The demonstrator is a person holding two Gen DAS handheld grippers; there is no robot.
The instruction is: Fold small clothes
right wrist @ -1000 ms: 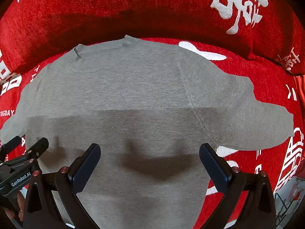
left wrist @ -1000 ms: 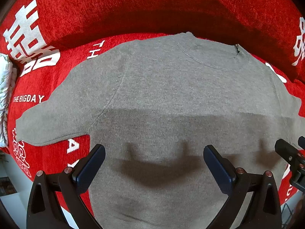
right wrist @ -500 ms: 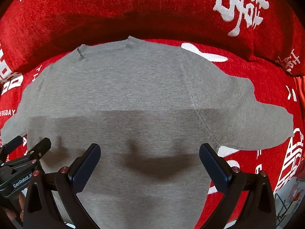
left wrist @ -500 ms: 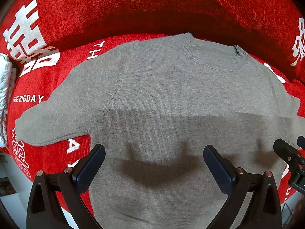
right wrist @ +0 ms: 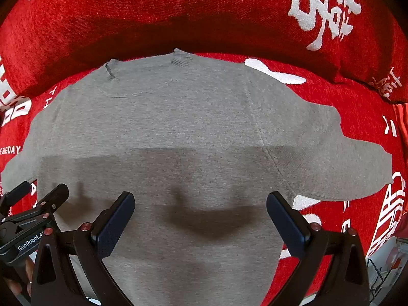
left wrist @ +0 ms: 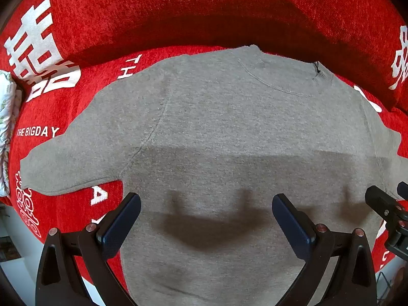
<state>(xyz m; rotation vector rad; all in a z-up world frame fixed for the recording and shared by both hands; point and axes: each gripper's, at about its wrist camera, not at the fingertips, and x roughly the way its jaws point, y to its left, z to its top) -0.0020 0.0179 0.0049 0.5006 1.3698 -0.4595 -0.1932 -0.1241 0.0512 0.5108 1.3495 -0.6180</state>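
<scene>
Lying flat on red lettered sofa cover (left wrist: 76, 211), grey sweater (left wrist: 229, 140), both hand-held grippers (left wrist: 206, 216) (right wrist: 201, 214) wide apart, empty.

The sweater (left wrist: 229, 132) was plain grey, with a darker grey shadow across its lower half. The sofa cover (left wrist: 178, 12) under it was bright red with white letters and signs. Both grippers were black, and their finger pads (right wrist: 112, 221) were dark blue.
</scene>
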